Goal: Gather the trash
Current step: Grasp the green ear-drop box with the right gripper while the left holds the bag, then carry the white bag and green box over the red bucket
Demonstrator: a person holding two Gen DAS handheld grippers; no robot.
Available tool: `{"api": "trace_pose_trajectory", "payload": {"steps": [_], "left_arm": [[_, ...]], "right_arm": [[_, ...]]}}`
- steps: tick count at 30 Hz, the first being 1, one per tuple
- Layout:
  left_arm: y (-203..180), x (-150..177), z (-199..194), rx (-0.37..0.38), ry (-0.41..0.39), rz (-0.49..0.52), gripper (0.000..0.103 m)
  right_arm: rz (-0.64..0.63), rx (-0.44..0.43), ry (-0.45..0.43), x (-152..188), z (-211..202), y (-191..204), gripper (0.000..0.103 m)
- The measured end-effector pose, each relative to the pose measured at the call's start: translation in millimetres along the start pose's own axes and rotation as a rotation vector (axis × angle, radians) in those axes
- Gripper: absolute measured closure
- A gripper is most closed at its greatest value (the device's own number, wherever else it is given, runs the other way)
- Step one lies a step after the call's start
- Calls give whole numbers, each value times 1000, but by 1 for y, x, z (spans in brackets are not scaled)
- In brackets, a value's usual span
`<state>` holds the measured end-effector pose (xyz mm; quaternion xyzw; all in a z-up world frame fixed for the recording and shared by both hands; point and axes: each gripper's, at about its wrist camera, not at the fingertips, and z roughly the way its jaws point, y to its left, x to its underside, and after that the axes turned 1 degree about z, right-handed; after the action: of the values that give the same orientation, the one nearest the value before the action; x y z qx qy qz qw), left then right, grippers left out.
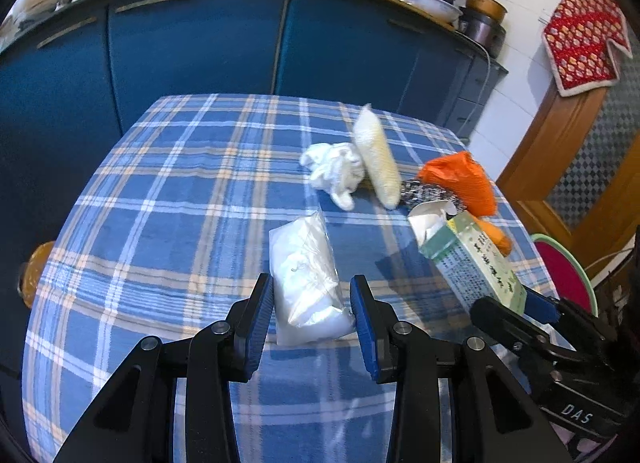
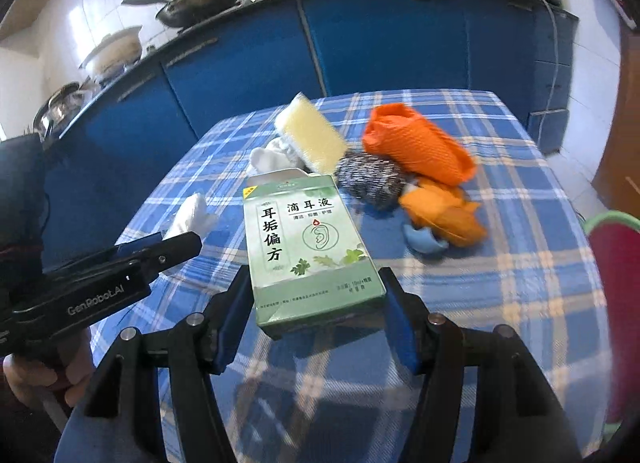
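The left gripper (image 1: pixel 312 319) has its blue-padded fingers on either side of a crumpled clear plastic bag (image 1: pixel 306 283) that rests on the blue, white and tan plaid tablecloth (image 1: pixel 160 223); the pads sit close against the bag's sides, but whether they actually press it I cannot tell. The right gripper (image 2: pixel 318 315) is clamped on a green cardboard medicine box with black Chinese lettering (image 2: pixel 312 247), its top flap open, held tilted above the cloth and casting a shadow beneath it. From the left wrist view the same box (image 1: pixel 476 259) shows at the right, next to the bag.

Farther back on the table lies a cluster of things: a wad of white tissue (image 1: pixel 334 171), a pale yellow rectangular sponge (image 1: pixel 378 159) propped up on its end against the wad, a silver steel-wool scourer (image 2: pixel 370 179) just beside the sponge, and a bright orange mesh cloth bundle (image 2: pixel 418 143) touching the scourer. In front of the bundle sit a crumpled orange wrapper (image 2: pixel 444 215) and a small light-blue scrap (image 2: pixel 424 241). Blue cabinet doors (image 1: pixel 192 43) stand behind the table, and a dark wok (image 2: pixel 200 5) rests on the counter above them
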<state>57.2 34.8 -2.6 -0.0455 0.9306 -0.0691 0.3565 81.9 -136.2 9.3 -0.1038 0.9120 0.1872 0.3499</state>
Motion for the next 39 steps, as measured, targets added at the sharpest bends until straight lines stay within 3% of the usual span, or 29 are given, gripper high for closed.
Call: {"api": "trace_pose_trajectory", "payload": {"steps": [17, 39], "left_arm": [[-71, -3, -4, 106, 6, 118, 63], [-190, -10, 6, 291, 15, 334, 64]], "right_arm": [[126, 49, -128, 16, -67, -54, 40], [306, 204, -239, 37, -134, -131, 40]]}}
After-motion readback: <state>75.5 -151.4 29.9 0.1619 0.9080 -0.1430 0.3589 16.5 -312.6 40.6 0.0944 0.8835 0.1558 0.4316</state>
